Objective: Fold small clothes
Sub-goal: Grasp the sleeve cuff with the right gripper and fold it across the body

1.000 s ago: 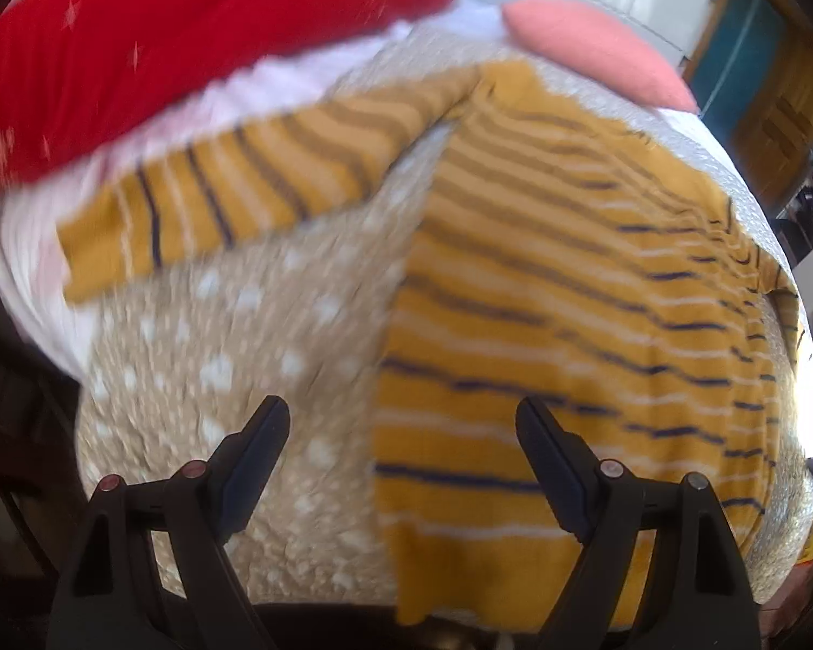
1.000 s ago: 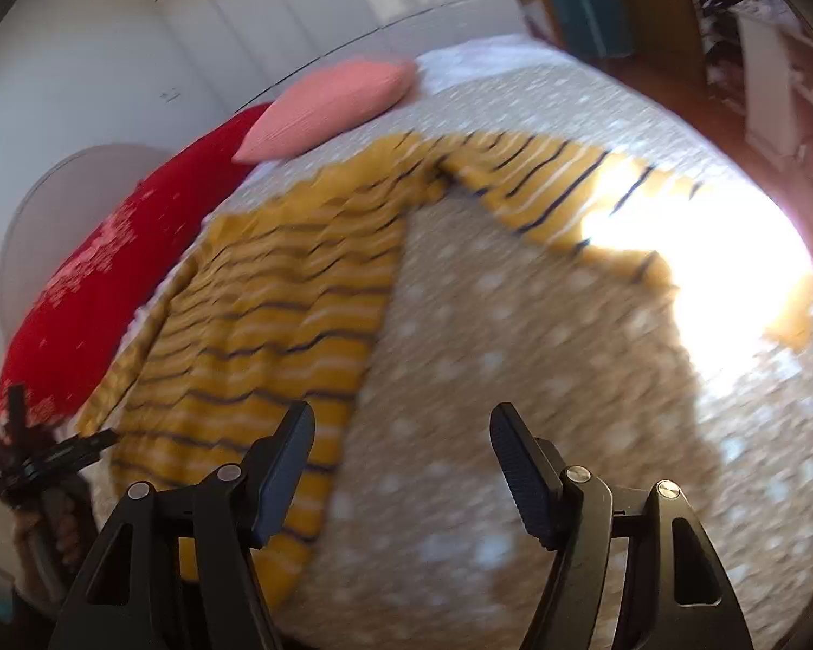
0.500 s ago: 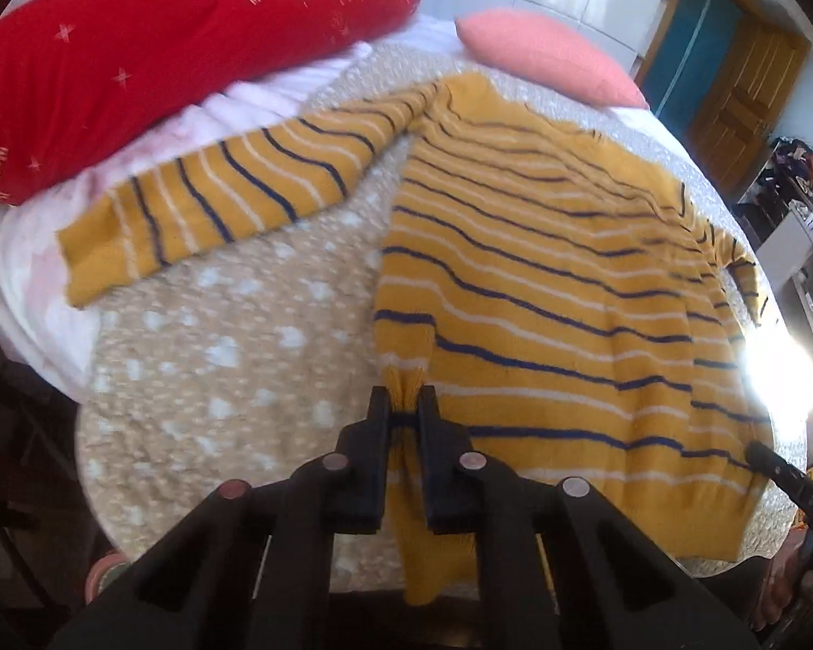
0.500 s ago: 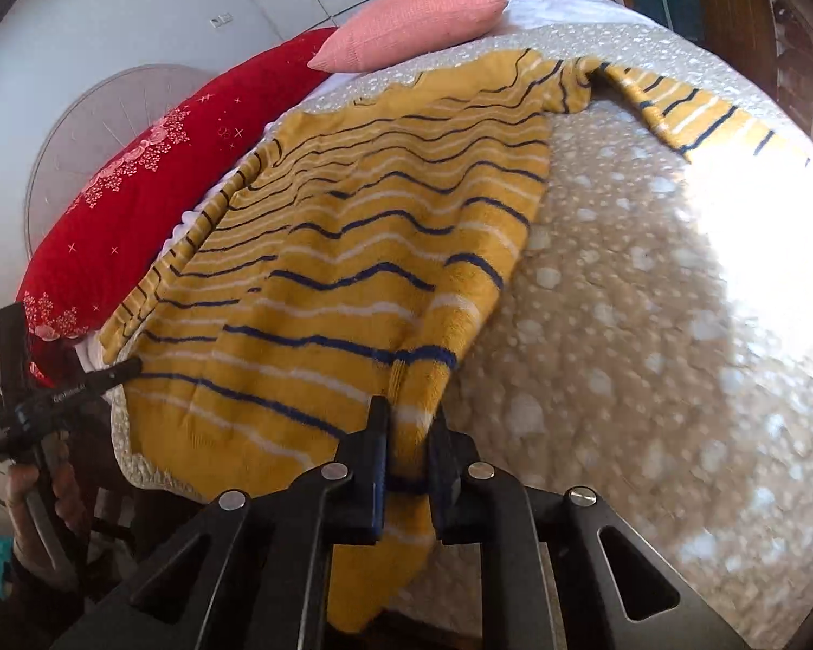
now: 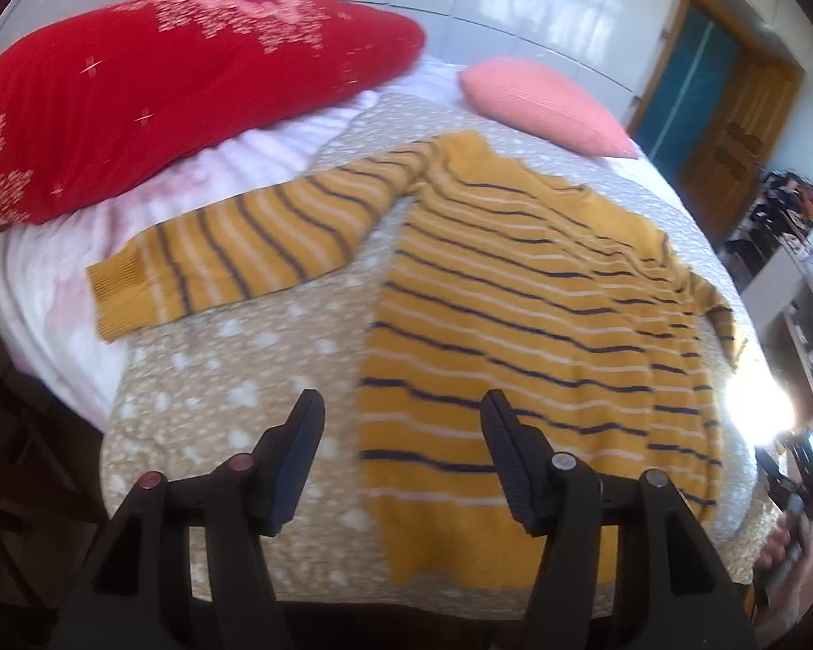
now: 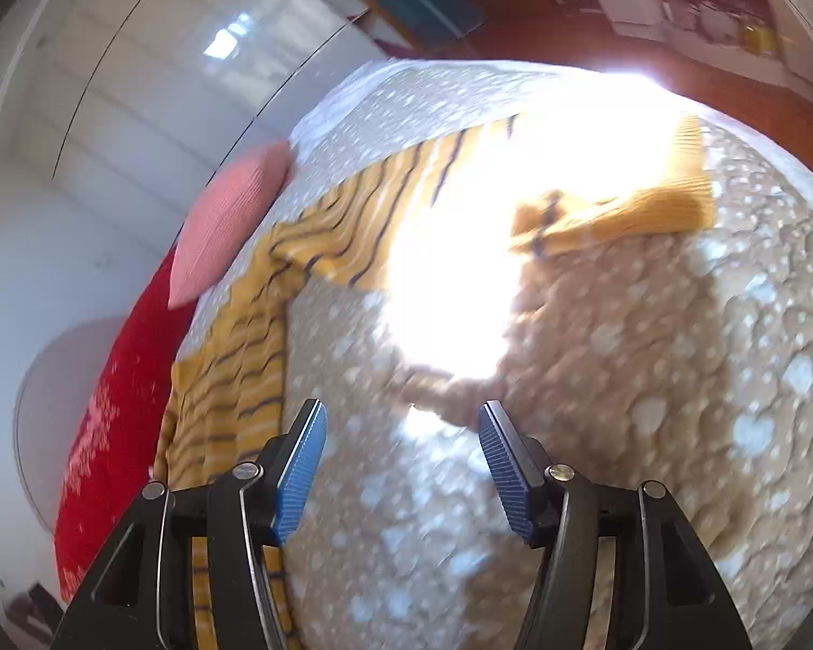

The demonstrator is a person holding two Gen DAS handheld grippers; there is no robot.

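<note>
Now both grippers' jaws wide, holding nothing

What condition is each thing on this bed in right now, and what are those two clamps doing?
Striped sweater: spread flat, unfolded, sleeves out.
Left gripper: open, empty, above the hem.
Right gripper: open, empty, over the bedspread.
Red pillow: lying at the bedhead.
Pink pillow: lying beyond the collar.

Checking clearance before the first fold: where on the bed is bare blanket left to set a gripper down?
Bare spotted blanket lies between the sweater body and its spread left sleeve, and in the right wrist view below the other sleeve. The headboard end is crowded by the red pillow and pink pillow.
</note>
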